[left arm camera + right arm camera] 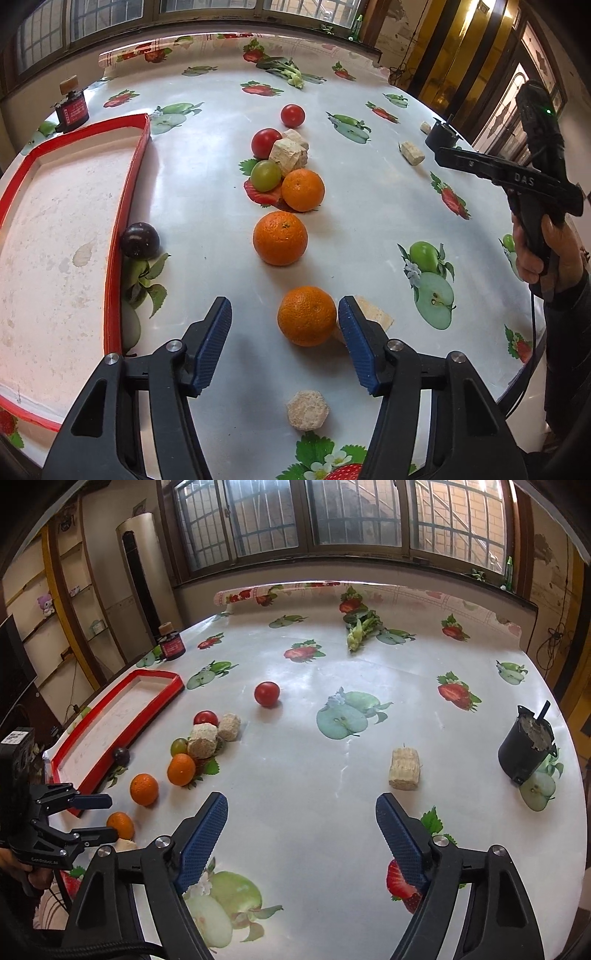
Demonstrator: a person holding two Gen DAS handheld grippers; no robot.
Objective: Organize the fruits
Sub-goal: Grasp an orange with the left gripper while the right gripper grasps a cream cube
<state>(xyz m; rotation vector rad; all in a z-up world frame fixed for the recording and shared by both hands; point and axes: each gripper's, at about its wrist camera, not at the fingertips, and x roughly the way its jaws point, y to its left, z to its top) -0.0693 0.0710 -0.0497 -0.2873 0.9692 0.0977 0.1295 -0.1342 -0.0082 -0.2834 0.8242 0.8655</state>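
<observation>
Three oranges lie in a row on the table: the nearest orange [306, 315] sits between my open left gripper's [284, 325] blue fingertips, close to the right pad; a second orange [280, 238] and a third orange [303, 189] lie beyond. A green grape-like fruit [266, 175], two red tomatoes [265, 142] [292, 115] and a dark plum [140, 240] against the red-rimmed tray [127, 206] lie further on. My right gripper [301, 812] is open and empty above bare tablecloth; it also shows in the left wrist view [458, 157].
Beige blocks lie among the fruit [288, 157], behind the near orange [373, 314], near me [307, 410] and at right [405, 768]. A black cup [524, 749], a dark jar [171, 644] and a leafy vegetable [360, 629] stand further off.
</observation>
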